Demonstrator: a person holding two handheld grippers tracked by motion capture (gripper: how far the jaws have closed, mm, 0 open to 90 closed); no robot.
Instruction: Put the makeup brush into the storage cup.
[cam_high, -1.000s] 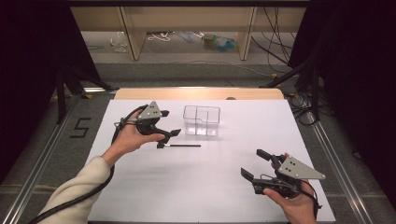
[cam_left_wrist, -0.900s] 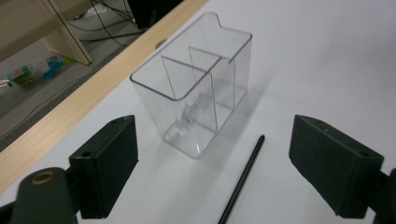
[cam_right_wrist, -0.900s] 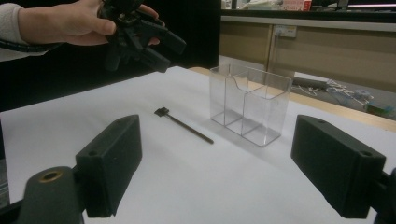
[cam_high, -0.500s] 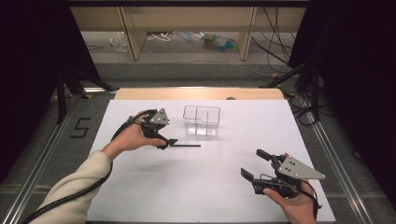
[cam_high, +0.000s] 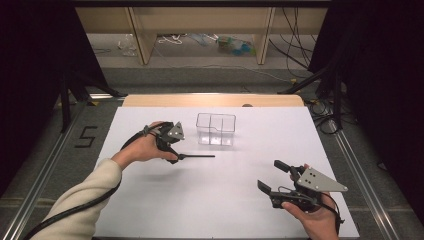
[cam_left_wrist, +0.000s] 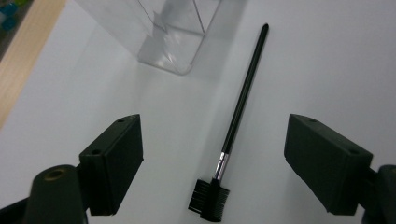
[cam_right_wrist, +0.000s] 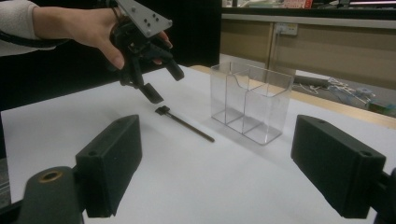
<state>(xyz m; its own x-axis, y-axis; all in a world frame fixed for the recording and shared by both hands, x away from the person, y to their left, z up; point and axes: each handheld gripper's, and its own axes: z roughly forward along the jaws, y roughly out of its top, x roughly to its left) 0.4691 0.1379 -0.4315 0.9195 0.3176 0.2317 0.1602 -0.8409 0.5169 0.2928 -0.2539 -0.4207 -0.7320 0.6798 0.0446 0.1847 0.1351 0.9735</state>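
A wide white surface (cam_high: 210, 200) lies under the high view, with a person's two forearms coming in from the near edge. Toward the far side of it stands a clear plastic organiser box (cam_high: 216, 129), upright, open at the top and split by inner walls into compartments that look empty. The person's left hand (cam_high: 142, 148), in a pale sleeve, brings the left hand-held gripper (cam_high: 174, 158) down over a slim black brush (cam_high: 197, 156) that lies flat on the surface just in front of the box, apart from it. In the left gripper view the brush (cam_left_wrist: 238, 116) runs between the two black jaws, its small comb-like head nearest the camera and its thin handle pointing away past a corner of the box (cam_left_wrist: 168, 37). The jaws are spread wide and have just been closing a little; the brush lies between them, but neither pad touches it. The step in hand appears to be the reach for the brush, before any grasp. The next move likely calls for lowering the jaws the rest of the way to the surface, squaring them across the thin handle near the silver collar, and closing fully, since so slender a thing could slip or roll. The right hand-held gripper (cam_high: 272, 176) rests near the front right, jaws spread and empty, well apart from the brush
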